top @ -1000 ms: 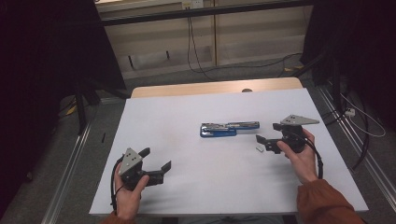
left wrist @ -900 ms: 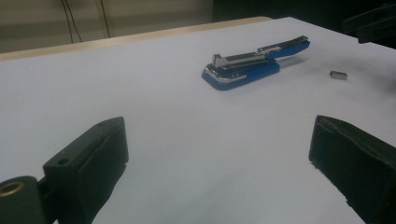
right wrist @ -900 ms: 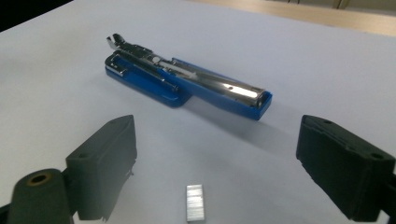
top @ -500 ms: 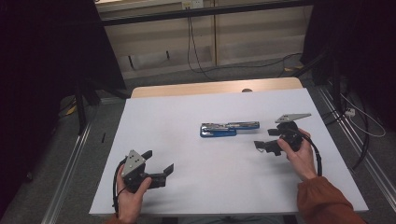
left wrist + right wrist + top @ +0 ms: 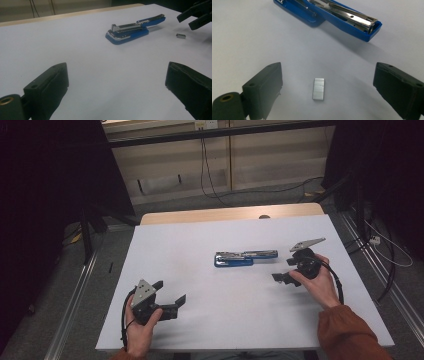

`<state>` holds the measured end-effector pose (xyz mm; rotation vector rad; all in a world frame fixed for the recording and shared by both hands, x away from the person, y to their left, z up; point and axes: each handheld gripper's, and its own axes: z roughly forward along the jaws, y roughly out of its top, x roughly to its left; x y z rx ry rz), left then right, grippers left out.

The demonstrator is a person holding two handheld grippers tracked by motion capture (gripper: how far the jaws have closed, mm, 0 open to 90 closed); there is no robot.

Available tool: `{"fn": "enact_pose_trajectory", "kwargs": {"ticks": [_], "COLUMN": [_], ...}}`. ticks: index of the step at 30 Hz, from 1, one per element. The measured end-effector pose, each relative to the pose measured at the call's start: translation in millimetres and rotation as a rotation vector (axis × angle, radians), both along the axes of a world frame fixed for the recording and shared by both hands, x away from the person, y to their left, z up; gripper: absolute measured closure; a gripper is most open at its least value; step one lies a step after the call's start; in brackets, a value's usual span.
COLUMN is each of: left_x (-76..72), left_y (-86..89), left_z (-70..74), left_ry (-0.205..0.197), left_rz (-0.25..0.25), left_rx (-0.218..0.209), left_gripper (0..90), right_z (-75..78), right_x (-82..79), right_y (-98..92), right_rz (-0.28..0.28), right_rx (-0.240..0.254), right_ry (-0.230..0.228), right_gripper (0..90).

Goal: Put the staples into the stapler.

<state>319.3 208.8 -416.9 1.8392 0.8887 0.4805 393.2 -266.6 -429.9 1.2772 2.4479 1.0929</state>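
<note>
Two black jaws of the right tool (image 5: 324, 82) are standing wide apart around a small strip of staples (image 5: 318, 88) lying flat on the white surface (image 5: 200, 250), just short of the opened blue stapler (image 5: 332, 15). The left tool (image 5: 167, 296), also spread and empty, is hovering well apart. Being thin and flat, the strip is risking sliding or flipping away if the jaws close too high.

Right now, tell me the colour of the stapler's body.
The stapler has a blue body, with a shiny silver metal channel inside. The right gripper view shows it best.
</note>
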Motion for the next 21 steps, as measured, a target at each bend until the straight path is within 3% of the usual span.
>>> {"fn": "enact_pose_trajectory", "kwargs": {"ticks": [5,10,12,17,21], "left_x": [0.0,0.0,0.0,0.3,0.4], "left_y": [0.0,0.2,0.1,-0.3,-2.0], "left_z": [0.0,-0.7,-0.9,-1.5,-2.2], "left_ry": [0.001,0.005,0.005,0.009,0.009], "left_rz": [0.007,0.011,0.014,-0.003,-0.006], "left_rx": [0.003,0.001,-0.002,-0.002,0.004], "left_gripper": [5.0,5.0,5.0,4.8,4.7], "right_z": [4.3,0.7,0.9,0.7,-1.2], "right_x": [-1.1,0.0,0.0,1.9,3.3], "right_y": [1.6,3.6,4.5,5.2,7.1], "right_rz": [0.014,0.052,0.047,0.06,0.076], "right_rx": [-0.081,-0.101,-0.123,-0.127,-0.147], "right_ry": [0.002,0.049,0.044,0.089,0.113], "right_gripper": [14.4,26.5,31.0,44.3,49.5]}}
